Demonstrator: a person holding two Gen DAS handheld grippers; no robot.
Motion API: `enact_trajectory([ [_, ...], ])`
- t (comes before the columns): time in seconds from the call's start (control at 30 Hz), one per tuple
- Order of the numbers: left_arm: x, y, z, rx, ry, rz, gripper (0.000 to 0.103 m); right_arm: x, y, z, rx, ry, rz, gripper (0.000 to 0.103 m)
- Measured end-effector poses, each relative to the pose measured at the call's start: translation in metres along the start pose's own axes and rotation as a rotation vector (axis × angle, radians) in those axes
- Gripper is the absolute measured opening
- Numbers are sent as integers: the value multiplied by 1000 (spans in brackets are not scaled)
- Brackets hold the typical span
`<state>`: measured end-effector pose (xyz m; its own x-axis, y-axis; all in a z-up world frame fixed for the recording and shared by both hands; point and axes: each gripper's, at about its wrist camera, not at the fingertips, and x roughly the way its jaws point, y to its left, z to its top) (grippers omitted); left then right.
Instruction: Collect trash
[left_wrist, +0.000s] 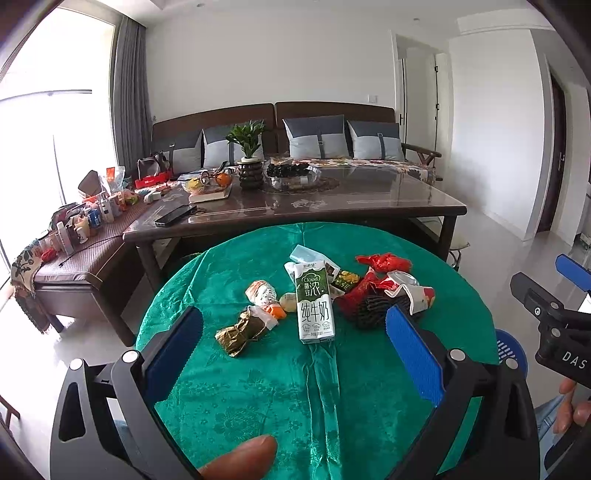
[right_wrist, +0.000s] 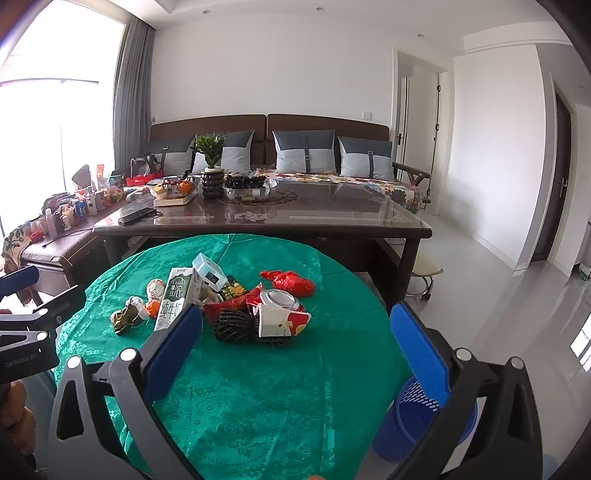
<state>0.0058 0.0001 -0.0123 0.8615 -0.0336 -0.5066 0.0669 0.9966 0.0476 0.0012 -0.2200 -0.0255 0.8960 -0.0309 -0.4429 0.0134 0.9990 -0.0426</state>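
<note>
A pile of trash lies on the round green-clothed table. A green-and-white milk carton lies flat beside a crumpled brown wrapper, a black foam net, a crushed red-and-white cup and a red plastic bag. My left gripper hovers open just short of the carton, nothing between its blue pads. My right gripper hangs open in front of the cup and net, also holding nothing.
A blue perforated bin stands on the floor at the table's right edge. Behind the round table is a dark glass-topped coffee table with a plant, bowls and a phone, then a sofa. A person's thumb shows at the bottom.
</note>
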Motion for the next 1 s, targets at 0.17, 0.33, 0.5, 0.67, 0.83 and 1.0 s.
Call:
enact_trajectory([
  [0.17,-1,1,0,-1,-11,18,98,0,1,-3,6,-4,-4,99],
  [0.33,0,-1,0,12,1,13,98,1,-1,-3,20,1,-2,99],
  [0.5,-3,-2,-1,6,-5,-39,98,1,-2,-2,26,3,0,99],
  [0.67,-1,3,-1,-17,-4,-25,98,2,-4,-2,32,3,-4,99],
  [0.83,2,7,-2,-30,0,-32,98,3,-4,-4,35,10,-1,99],
  [1.0,3,6,-3,-32,-14,-35,98,5,-5,-6,41,17,1,99],
])
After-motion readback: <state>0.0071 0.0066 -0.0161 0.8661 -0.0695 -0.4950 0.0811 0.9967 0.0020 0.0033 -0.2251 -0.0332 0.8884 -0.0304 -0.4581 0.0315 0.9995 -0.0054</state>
